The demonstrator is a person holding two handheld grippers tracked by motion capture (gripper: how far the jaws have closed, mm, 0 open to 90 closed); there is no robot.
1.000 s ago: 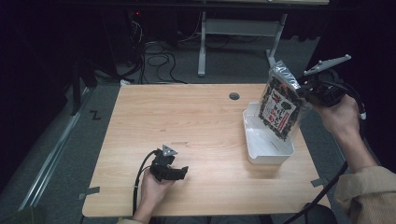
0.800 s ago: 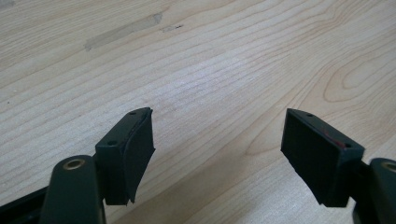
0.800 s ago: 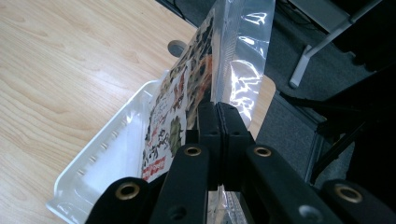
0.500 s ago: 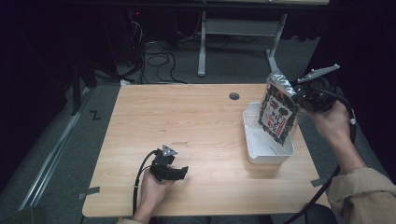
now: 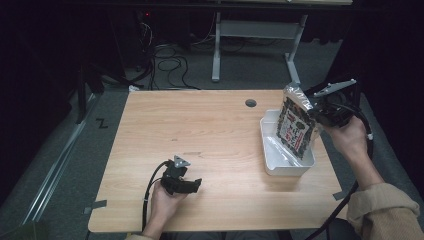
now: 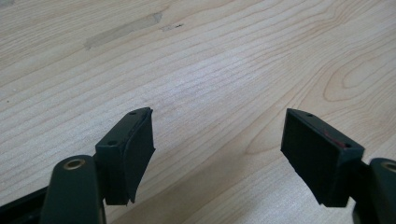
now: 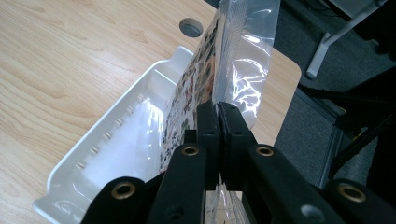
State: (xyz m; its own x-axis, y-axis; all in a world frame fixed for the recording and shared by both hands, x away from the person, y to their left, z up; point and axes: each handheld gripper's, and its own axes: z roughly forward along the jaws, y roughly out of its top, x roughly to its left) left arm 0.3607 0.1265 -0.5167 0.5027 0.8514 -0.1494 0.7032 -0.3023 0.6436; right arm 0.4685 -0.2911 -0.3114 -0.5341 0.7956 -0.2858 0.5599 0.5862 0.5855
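Note:
A printed snack bag with a silvery top hangs upright over the white tray at the table's right side. My right gripper is shut on the bag's edge; in the right gripper view the jaws pinch the bag above the tray. The bag's lower end dips into the tray. My left gripper rests low near the table's front edge, held by a hand. In the left gripper view its jaws stand wide open over bare wood, nothing between the pads.
The wooden table has a round cable hole behind the tray. A faint tape mark lies on the wood ahead of the left gripper. Cables and a desk frame stand on the floor beyond the far edge.
The right gripper has carried the bag down and leftward, lowering it into the tray. The left gripper has stayed still.

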